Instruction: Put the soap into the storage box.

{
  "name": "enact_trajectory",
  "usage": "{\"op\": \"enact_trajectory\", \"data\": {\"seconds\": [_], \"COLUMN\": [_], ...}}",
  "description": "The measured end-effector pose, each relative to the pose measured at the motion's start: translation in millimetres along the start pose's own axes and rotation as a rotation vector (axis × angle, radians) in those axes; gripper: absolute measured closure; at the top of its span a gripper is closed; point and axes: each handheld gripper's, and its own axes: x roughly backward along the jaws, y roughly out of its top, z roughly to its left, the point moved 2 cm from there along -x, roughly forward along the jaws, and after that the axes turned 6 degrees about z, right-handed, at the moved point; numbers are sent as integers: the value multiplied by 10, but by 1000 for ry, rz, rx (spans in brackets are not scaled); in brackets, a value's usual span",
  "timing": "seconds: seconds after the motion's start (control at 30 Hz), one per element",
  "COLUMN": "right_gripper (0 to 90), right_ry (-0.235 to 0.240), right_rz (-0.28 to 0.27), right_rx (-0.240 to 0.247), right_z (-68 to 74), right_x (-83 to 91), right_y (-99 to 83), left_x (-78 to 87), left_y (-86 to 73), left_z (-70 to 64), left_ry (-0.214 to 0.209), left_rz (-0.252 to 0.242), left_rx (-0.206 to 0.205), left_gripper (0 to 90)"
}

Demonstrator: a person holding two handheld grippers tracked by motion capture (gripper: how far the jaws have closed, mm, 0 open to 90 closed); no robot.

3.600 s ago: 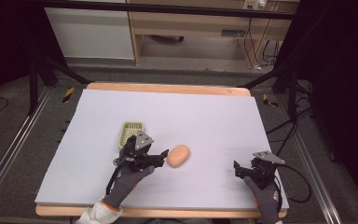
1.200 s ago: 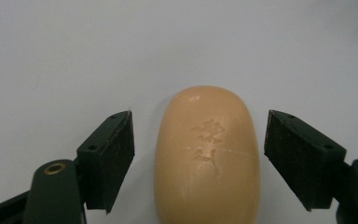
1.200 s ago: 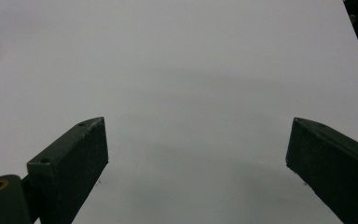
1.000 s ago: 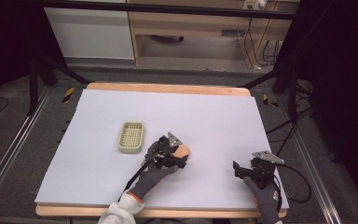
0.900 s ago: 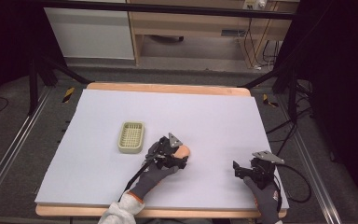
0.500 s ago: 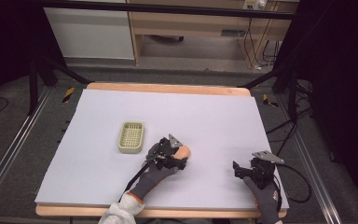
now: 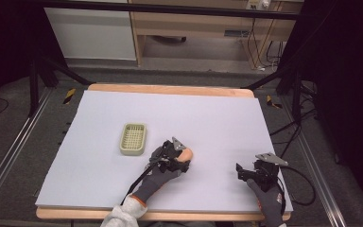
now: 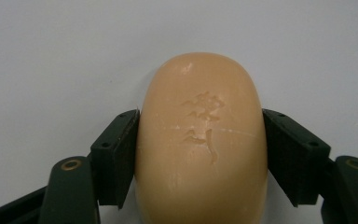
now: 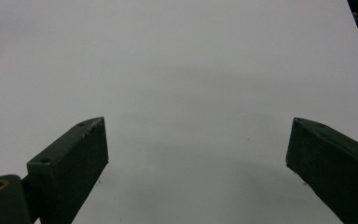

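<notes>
Across the table point(image 7: 99, 184) a pale lavender sheet point(image 7: 208, 118) covers nearly the whole top, leaving a strip of wooden edge at the far side and along the near side by my sleeves. Wide bare sheet lies ahead of both my hands and between them, and nothing stands in that stretch. Dark floor, metal rails and cables ring the table, with a wooden cabinet point(image 7: 194, 28) beyond the far edge. Left of centre sits a small cream soap dish point(image 7: 133, 139) with a gridded floor, near my left hand and apart from it. My right gripper point(image 7: 249, 173) rests near the right-hand near corner, close to the sheet's edge, well apart from my left; its black fingers point(image 9: 70, 158) are spread wide over bare sheet, touching nothing. My left gripper point(image 7: 182, 161) lies just right of the dish. An orange-tan bar of soap point(image 8: 200, 144), with stamped characters on top, lies on the sheet between my left fingers point(image 8: 116, 156), both pads pressed against its long sides, pinching it.
</notes>
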Motion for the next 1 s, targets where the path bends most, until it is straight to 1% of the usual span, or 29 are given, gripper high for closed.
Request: {"op": "enact_trajectory", "data": {"seconds": [0.37,0.57,0.67,0.8,0.83,1.0], "right_gripper": [59,59,59,59,59,59], "right_ry": [0,1,1,3,2,2], "right_rz": [3,5,4,4,3,3], "right_rx": [2,4,4,1,1,-1], "right_z": [1,-2,-3,-2,-1,0], "right_x": [-4,-5,-5,-5,-5,-5], "right_y": [-1,-1,-1,-1,0,-1], "left_x": [0,-2,4,47,66,162], "left_y": [10,12,13,21,24,44], "left_z": [-2,0,4,7,10,24], "left_ry": [0,1,-5,-10,-10,-9], "left_rz": [10,5,6,-7,-11,-21], "left_rx": [-7,-3,3,5,-1,-1], "left_gripper": [308,312,313,314,314,314]}}
